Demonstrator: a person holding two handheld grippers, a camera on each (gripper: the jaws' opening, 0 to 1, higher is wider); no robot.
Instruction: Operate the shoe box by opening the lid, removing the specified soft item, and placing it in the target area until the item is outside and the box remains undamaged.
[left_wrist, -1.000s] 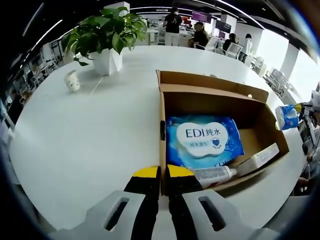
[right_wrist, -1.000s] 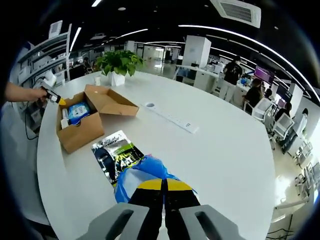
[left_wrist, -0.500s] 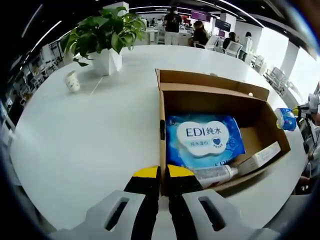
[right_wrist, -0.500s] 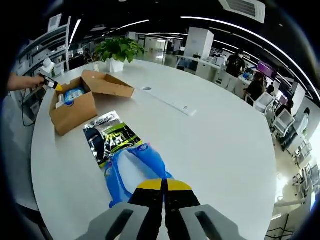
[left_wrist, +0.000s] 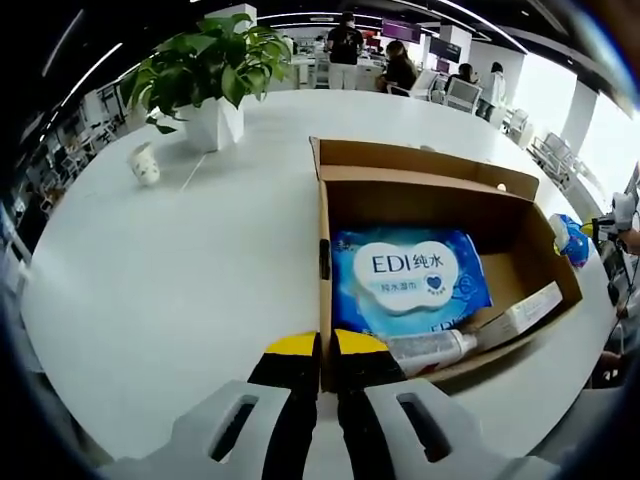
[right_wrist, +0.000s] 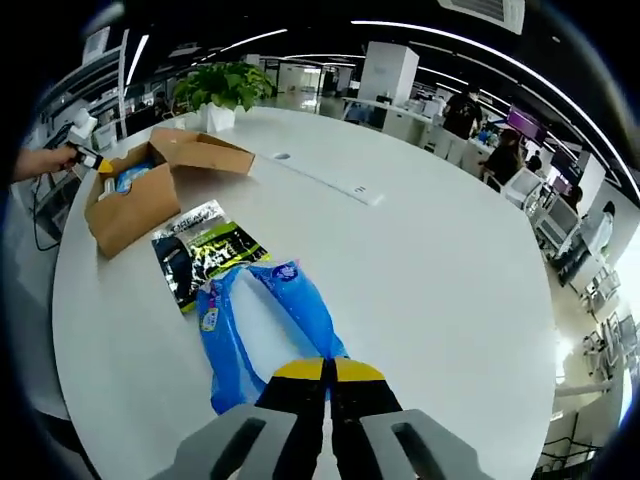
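Already my right gripper (right_wrist: 327, 368), jaws pinched on the crinkly blue plastic pouch (right_wrist: 262, 330), has it on the white table (right_wrist: 430, 270) outside the open cardboard box (left_wrist: 440, 215); my left gripper (left_wrist: 318, 346) clamps its wall. Only letting go remains.

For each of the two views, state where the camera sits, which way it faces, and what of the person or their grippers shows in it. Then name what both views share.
Left gripper view: rides the left gripper, shut on the box wall, facing the wipes inside.
Right gripper view: rides the right gripper, shut on the blue bag, facing across the table; a hand shows far left.
Shared: box, plant, table, blue bag.
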